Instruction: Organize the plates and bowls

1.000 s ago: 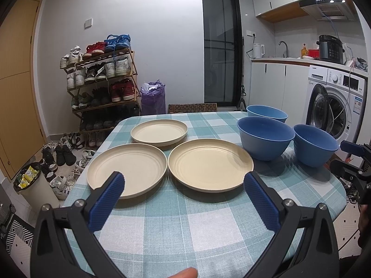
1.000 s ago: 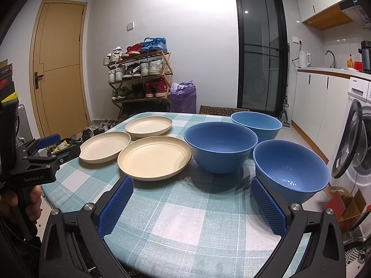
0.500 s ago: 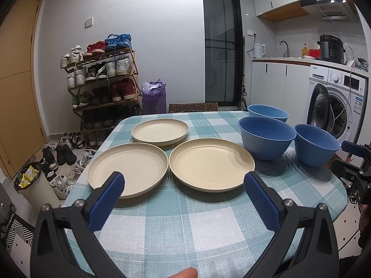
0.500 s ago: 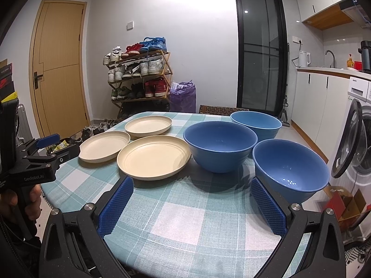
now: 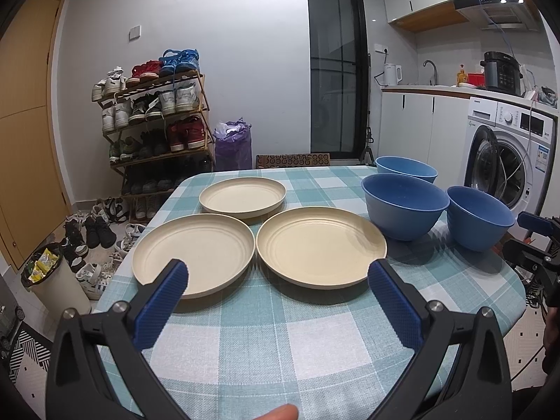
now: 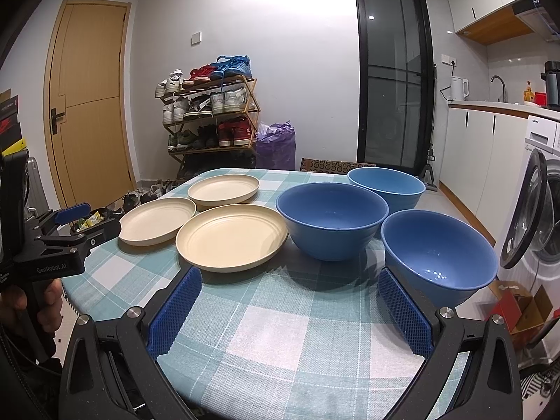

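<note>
Three cream plates lie on the checked tablecloth: a left one (image 5: 192, 253), a right one (image 5: 320, 245) and a smaller far one (image 5: 242, 201). Three blue bowls stand to their right: a middle one (image 5: 404, 204), a near one (image 5: 479, 218) and a far one (image 5: 406, 171). My left gripper (image 5: 278, 276) is open and empty, hovering near the front edges of the two near plates. My right gripper (image 6: 290, 280) is open and empty, in front of the middle bowl (image 6: 330, 218) and the near bowl (image 6: 437, 253).
The table (image 5: 280, 343) has a rounded edge. A shoe rack (image 5: 157, 122) and a bin (image 5: 52, 280) stand on the left, a washing machine (image 5: 507, 161) and counter on the right. The left gripper also shows at the left of the right wrist view (image 6: 63, 234).
Both grippers have barely moved; the views shift very slightly. Plates and bowls stay where they were.
</note>
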Demonstrator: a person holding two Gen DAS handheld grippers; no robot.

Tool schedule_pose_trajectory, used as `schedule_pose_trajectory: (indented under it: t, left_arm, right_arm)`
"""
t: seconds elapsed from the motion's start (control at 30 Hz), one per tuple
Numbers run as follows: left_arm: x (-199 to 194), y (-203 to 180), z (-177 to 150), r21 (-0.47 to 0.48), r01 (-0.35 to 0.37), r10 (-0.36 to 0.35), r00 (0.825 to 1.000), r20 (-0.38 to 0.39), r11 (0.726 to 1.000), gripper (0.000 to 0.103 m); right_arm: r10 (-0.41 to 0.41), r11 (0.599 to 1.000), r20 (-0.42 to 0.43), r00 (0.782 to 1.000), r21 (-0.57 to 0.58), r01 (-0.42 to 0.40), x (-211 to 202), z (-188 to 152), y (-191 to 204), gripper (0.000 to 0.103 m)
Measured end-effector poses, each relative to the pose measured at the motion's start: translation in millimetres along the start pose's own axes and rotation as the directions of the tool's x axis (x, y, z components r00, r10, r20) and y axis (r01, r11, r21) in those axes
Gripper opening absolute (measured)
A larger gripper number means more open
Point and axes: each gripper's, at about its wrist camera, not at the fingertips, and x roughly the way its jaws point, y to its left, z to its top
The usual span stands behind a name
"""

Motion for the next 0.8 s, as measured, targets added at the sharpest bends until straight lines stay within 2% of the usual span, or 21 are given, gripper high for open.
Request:
schedule_pose_trajectory:
  t: [0.53,0.8]
  left_arm:
    - [6,-1,3,-0.003,-0.009,0.009,1.000,-0.011,1.000,0.103]
    - [14,7,10,-0.024,-0.023,0.022,0.999,-0.030,0.999,0.103]
  right_arm:
    - [0.004,1.000,-0.006,1.000,0.000,-0.004,6,1,-3,0.103]
    - [0.018,1.000,-0.009,1.000,0.003,-0.018,11,13,-5,0.103]
